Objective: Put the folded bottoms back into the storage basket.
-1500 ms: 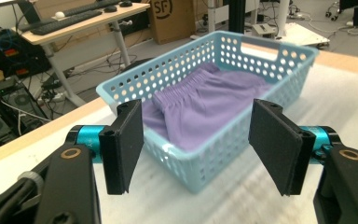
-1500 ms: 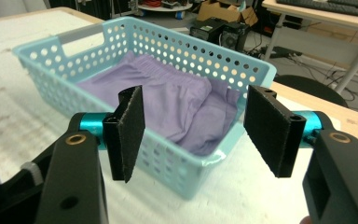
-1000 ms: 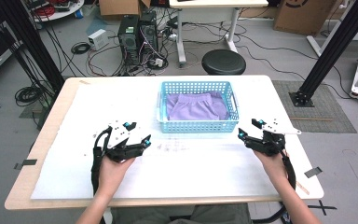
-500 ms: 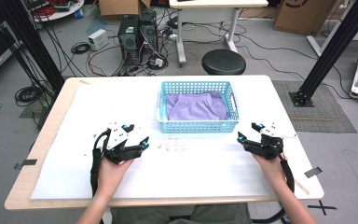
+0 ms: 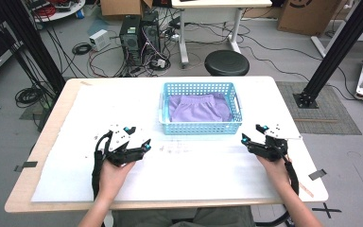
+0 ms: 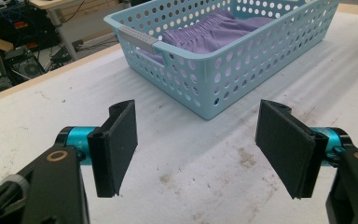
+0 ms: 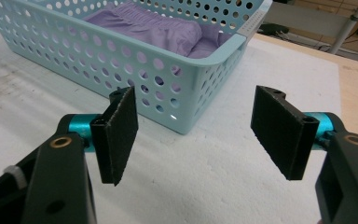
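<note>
A light blue perforated basket (image 5: 201,127) stands at the back middle of the table with a folded purple cloth (image 5: 198,108) inside. My left gripper (image 5: 141,138) rests low over the white sheet, left of and nearer than the basket, open and holding nothing. My right gripper (image 5: 253,136) sits on the other side, to the basket's near right, also open and holding nothing. In the left gripper view the wide-apart jaws of the gripper (image 6: 198,144) frame the basket's corner (image 6: 205,88) and the cloth (image 6: 214,32). In the right gripper view the gripper (image 7: 198,135) faces the basket's other corner (image 7: 186,112) and the cloth (image 7: 154,28).
A white foam sheet (image 5: 194,175) covers most of the wooden table (image 5: 42,142). Beyond the far edge are a black stool (image 5: 227,62), computer towers (image 5: 139,33) and floor cables. Black frame posts (image 5: 333,52) stand at both sides.
</note>
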`<action>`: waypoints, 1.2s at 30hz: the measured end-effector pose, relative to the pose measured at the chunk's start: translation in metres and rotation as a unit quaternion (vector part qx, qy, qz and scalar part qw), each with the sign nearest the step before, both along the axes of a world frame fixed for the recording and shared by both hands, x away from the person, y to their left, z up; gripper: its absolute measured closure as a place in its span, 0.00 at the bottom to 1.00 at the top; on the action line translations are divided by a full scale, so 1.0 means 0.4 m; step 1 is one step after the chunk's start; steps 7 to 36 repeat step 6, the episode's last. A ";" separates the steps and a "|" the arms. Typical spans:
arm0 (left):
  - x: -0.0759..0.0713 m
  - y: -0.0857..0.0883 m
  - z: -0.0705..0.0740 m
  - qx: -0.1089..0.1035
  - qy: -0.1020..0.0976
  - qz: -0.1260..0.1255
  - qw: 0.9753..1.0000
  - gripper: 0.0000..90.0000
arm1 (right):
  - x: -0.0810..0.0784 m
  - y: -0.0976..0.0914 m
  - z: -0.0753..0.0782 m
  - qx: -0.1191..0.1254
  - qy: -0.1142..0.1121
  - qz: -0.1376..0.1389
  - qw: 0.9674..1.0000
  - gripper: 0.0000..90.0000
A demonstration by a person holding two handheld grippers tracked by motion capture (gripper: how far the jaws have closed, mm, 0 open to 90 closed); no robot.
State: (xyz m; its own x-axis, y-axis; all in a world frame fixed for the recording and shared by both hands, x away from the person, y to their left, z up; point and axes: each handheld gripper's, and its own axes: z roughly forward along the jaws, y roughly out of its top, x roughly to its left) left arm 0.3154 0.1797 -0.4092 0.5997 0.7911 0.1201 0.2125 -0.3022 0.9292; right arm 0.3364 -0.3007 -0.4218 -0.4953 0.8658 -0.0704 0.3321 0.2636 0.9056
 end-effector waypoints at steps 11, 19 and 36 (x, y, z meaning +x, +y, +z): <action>0.002 0.001 -0.002 0.004 0.002 0.003 1.000 0.33 | 0.004 -0.003 -0.004 -0.003 -0.002 0.000 1.000 0.35; 0.002 0.001 -0.002 0.004 0.002 0.003 1.000 0.33 | 0.004 -0.003 -0.004 -0.003 -0.002 0.000 1.000 0.35; 0.002 0.001 -0.002 0.004 0.002 0.003 1.000 0.33 | 0.004 -0.003 -0.004 -0.003 -0.002 0.000 1.000 0.35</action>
